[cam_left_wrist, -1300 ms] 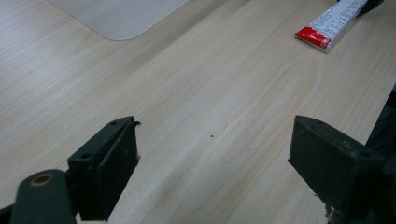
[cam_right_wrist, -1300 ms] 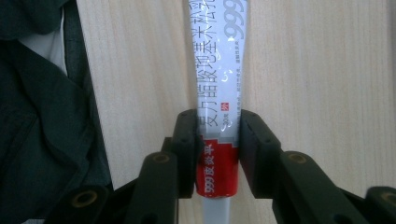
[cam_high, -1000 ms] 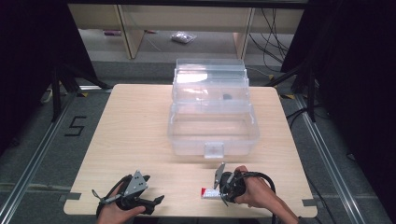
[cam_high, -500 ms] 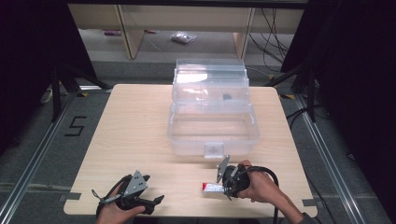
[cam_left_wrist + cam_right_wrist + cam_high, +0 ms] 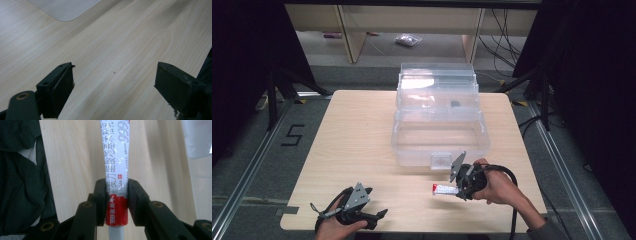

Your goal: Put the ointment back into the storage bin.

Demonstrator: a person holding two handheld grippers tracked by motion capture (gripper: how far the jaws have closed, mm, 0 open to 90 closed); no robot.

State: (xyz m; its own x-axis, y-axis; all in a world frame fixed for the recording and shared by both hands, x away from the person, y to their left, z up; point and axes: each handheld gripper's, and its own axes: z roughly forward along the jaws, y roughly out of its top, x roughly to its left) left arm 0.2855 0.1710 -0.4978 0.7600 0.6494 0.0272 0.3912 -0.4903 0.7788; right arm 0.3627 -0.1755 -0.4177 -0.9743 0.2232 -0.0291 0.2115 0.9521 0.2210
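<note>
tube (image 5: 115, 170) clamped near its red end by right gripper (image 5: 116, 192), lower centre of frame; keep it level toward box (image 5: 439, 125). left gripper (image 5: 113, 82) open, empty.

The tube's (image 5: 116, 170) far end is cut off.

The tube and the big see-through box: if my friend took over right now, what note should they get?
Right gripper: shut on the white and red tube, gripping it near its red end. In the high view the tube sticks out to the left, just in front of the clear box.
Left gripper: open, holding nothing, low over the bare table at the near left.
Done: the tube is picked up.
Left: probably putting the tube into the clear box, which seems to stand open with its lid tipped back. The left gripper is free to steady the box.
</note>
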